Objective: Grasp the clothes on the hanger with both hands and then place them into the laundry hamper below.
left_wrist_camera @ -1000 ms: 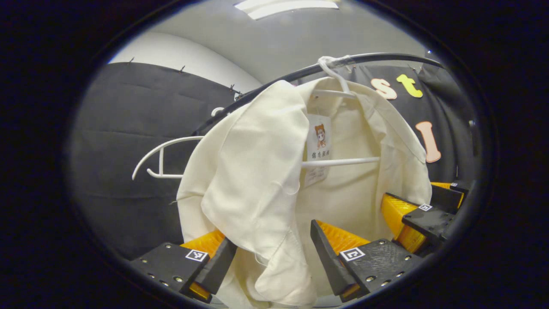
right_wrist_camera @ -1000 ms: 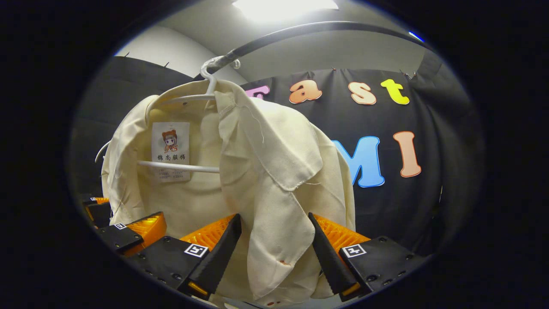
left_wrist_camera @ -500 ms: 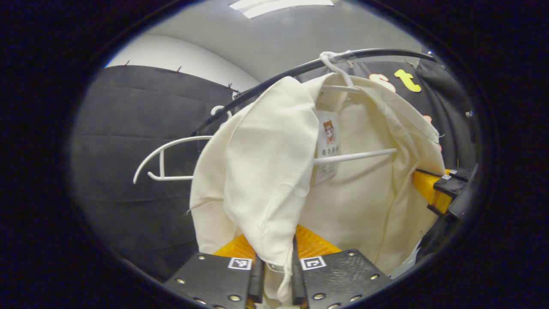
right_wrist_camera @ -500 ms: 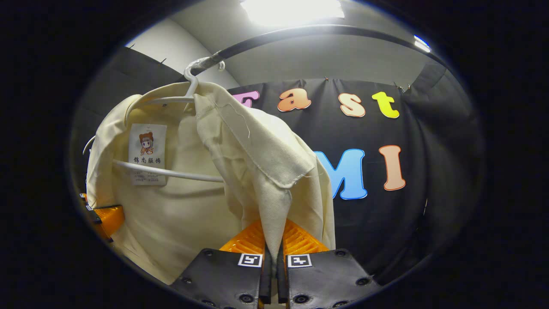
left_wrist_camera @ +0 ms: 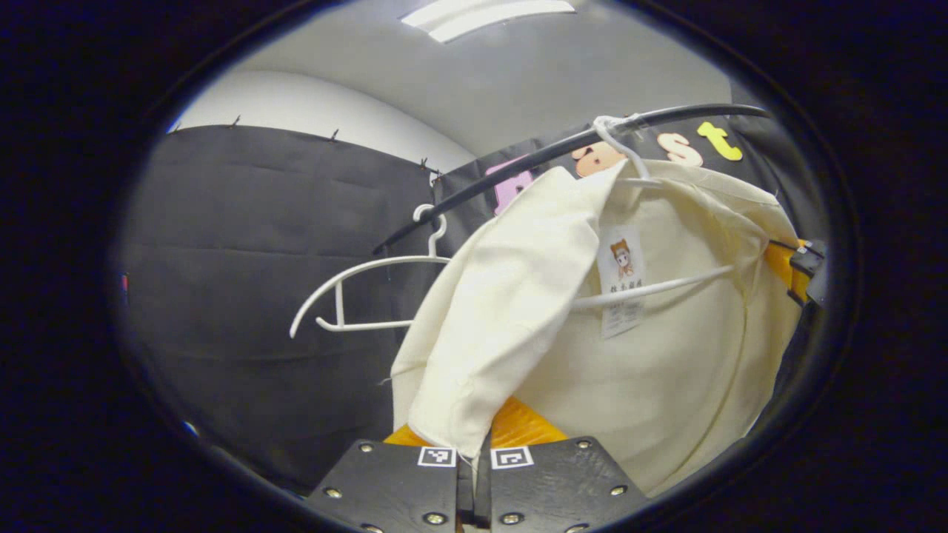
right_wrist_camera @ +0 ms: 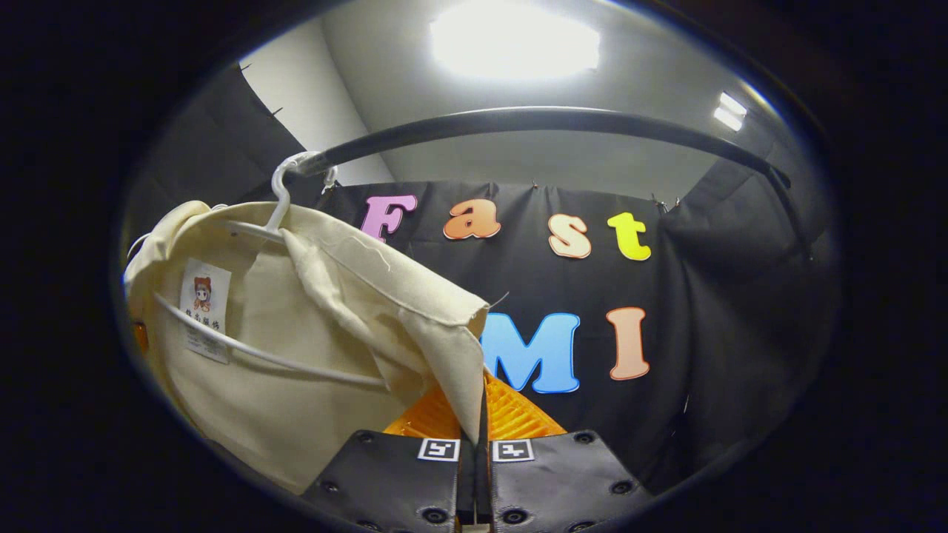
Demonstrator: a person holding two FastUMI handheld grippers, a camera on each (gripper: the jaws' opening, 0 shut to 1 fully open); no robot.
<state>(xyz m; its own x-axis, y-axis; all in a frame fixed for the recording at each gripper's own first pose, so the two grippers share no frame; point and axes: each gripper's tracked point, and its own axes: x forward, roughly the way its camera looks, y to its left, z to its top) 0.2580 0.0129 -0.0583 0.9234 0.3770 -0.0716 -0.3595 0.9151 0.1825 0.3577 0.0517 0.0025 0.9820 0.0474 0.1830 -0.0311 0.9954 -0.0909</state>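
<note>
Grasping is done, I judge: my left gripper (left_wrist_camera: 474,463) and right gripper (right_wrist_camera: 475,437) are each clamped on a front edge of the cream shirt (left_wrist_camera: 666,363), which hangs on its white hanger (right_wrist_camera: 274,355) under the rail (right_wrist_camera: 533,118). Next I must pull it off the hanger, then lower it (hamper unseen).

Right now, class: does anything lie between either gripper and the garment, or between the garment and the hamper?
Nothing separates them: the left gripper and right gripper each pinch a front edge of the cream shirt. But the shirt hangs on the white hanger, hooked over the black rail. The hamper's path cannot be judged.
</note>
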